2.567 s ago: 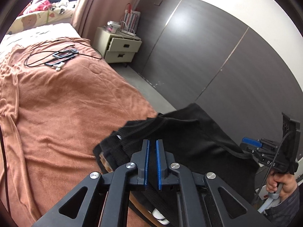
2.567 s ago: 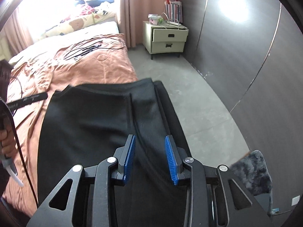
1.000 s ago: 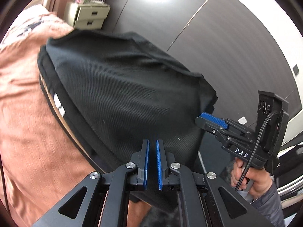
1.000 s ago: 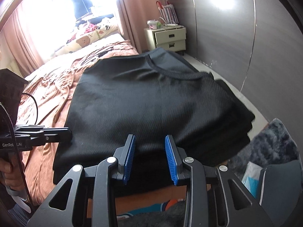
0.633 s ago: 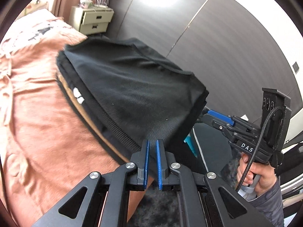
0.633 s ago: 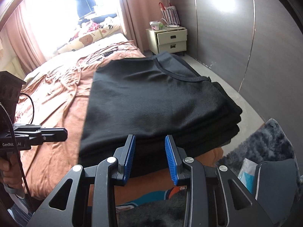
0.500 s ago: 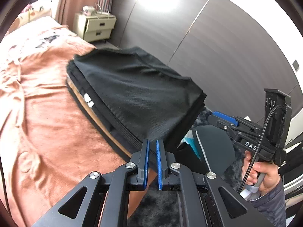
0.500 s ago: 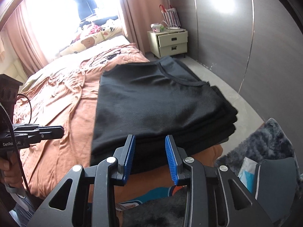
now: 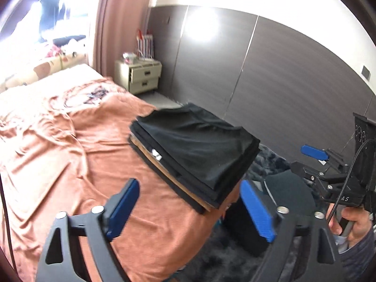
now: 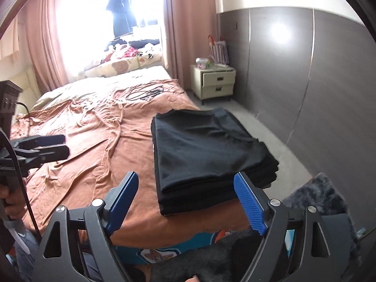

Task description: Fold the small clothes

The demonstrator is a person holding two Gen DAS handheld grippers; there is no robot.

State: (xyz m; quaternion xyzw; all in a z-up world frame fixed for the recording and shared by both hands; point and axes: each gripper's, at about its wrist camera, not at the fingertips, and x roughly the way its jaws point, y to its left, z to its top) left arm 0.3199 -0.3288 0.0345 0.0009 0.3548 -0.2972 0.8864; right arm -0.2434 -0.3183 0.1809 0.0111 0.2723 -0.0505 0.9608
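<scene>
Left gripper (image 9: 190,208) and right gripper (image 10: 190,196) jaws just opened wide, nothing between. Folded black shirt (image 10: 206,150) on stack at bed (image 10: 98,145) corner. Nightstand (image 10: 215,82) beyond, cables (image 10: 143,94) on blanket, nothing blocking.

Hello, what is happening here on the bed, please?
A person is folding clothes with a hand-held gripper in each hand. A folded black garment lies on top of a stack at the corner of the bed. The left gripper and the right gripper have just been opening, with nothing between their jaws. The garment lies free.
</scene>
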